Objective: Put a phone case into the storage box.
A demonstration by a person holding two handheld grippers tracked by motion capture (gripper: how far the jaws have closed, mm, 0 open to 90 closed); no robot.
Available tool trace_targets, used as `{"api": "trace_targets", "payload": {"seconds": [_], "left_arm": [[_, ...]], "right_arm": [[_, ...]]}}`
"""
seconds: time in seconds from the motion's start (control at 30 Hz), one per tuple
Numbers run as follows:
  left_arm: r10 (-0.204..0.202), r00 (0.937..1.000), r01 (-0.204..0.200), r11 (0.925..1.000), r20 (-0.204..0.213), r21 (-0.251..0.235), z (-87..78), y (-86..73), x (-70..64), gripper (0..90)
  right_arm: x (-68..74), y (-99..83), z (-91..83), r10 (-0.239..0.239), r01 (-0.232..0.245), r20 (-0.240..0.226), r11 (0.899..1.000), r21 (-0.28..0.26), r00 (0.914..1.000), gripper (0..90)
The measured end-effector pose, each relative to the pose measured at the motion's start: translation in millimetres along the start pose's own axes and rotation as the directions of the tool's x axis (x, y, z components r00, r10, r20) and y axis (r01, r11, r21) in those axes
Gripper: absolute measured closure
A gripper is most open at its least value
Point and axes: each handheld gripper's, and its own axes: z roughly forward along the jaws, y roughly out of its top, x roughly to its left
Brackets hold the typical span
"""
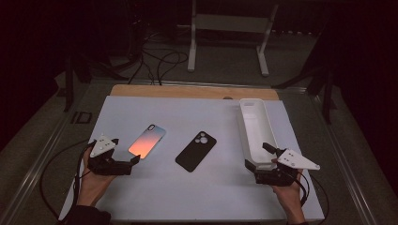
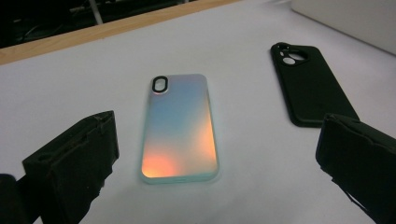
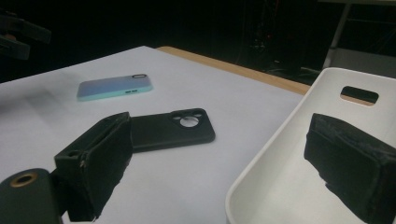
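A person sits at the near side of a bench (image 1: 187,197) covered in a white sheet, holding a black claw in each hand. The left claw (image 1: 136,160) rests low at the near left of the bench, its jaws spread wide and holding nothing. Just beyond it, slightly to the right, lies an iridescent phone case (image 1: 147,141), flat with its back upward, glowing orange at the near end and pale blue at the far end, where its camera cutout sits. In the left gripper view this case (image 2: 180,127) lies between the two open jaws but farther out, touching neither.

A black phone case (image 1: 196,151) lies flat near the middle of the bench, to the right of the iridescent one and apart from it, its camera opening at the far end.

Along the right edge stands a long white tray (image 1: 245,129) with a handle slot in its far wall. The right claw (image 1: 258,155) hovers at the tray's near end, jaws wide and empty. In the right gripper view one jaw sits inside the tray (image 3: 261,158) and the other outside it, over the bench, with the tray's wall between them
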Motion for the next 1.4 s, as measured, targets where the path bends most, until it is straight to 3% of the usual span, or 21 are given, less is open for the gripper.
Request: {"api": "trace_targets", "payload": {"seconds": [0.67, 1.4], "left_arm": [[0.012, 0.9999, -0.011, 0.9966, -0.012, 0.081, 21.0, 6.4, 7.5, 0.0], [0.033, 0.9992, -0.030, 0.9928, -0.024, 0.116, 31.4, 13.6, 10.4, 0.0]], "right_arm": [[-1.5, 0.4, -0.2, 0.001, -0.001, 0.007, 1.000, 0.000, 1.0000, 7.8], [-0.8, 0.2, 0.4, -0.001, 0.001, 0.008, 1.000, 0.003, 1.0000, 7.8]]}}
